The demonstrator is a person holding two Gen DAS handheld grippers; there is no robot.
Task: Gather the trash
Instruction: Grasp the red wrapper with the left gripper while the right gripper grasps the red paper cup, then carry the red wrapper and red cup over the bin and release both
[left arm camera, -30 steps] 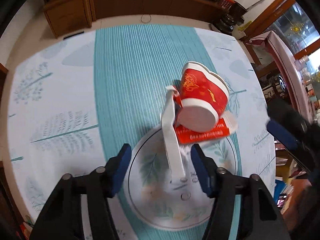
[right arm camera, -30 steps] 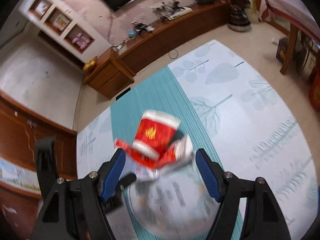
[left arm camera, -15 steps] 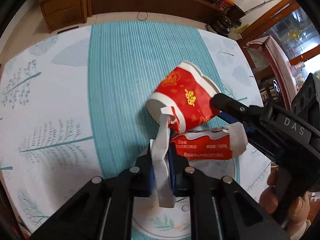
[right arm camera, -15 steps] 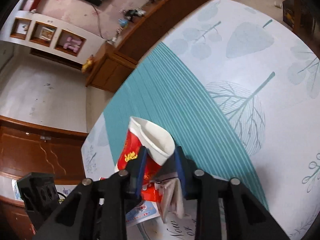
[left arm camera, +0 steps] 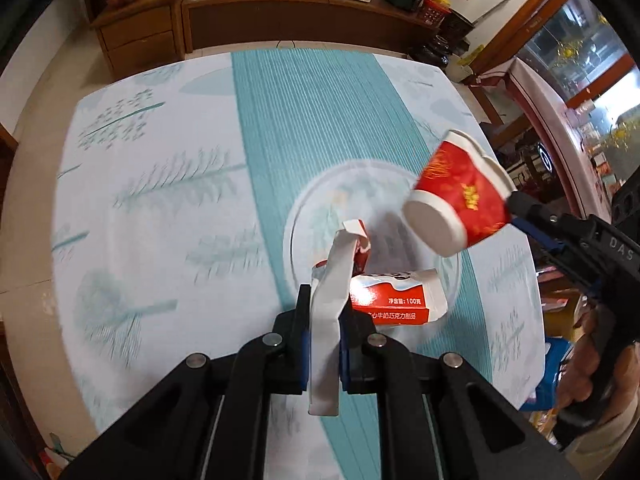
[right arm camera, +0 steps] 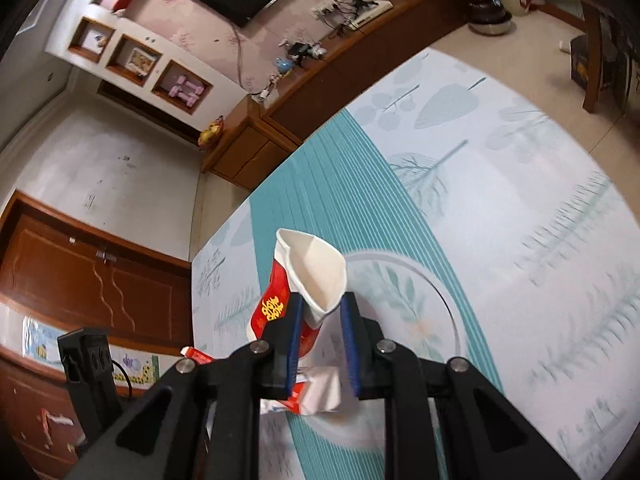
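My left gripper (left arm camera: 325, 330) is shut on a torn red and white wrapper (left arm camera: 334, 280) and holds it up above the white leaf-patterned plate (left arm camera: 316, 200). The wrapper's red part (left arm camera: 396, 304) hangs to the right of my fingers. My right gripper (right arm camera: 320, 320) is shut on the squashed rim of a red paper cup (right arm camera: 310, 276) and holds it in the air over the plate (right arm camera: 424, 304). In the left wrist view the cup (left arm camera: 460, 194) hangs at the right, tilted with its white base toward me, and the right gripper (left arm camera: 520, 216) grips its rim. The wrapper (right arm camera: 320, 396) shows below the right fingers.
The table (left arm camera: 160, 200) has a white cloth with leaf prints and a teal striped runner (left arm camera: 316, 120). A long wooden cabinet (left arm camera: 280, 20) stands beyond the table's far edge. Furniture and a glass door (left arm camera: 580, 80) are to the right.
Both grippers have lifted their loads off the plate. The cup has moved up and to the right, away from the wrapper. A second ago both grippers were open.
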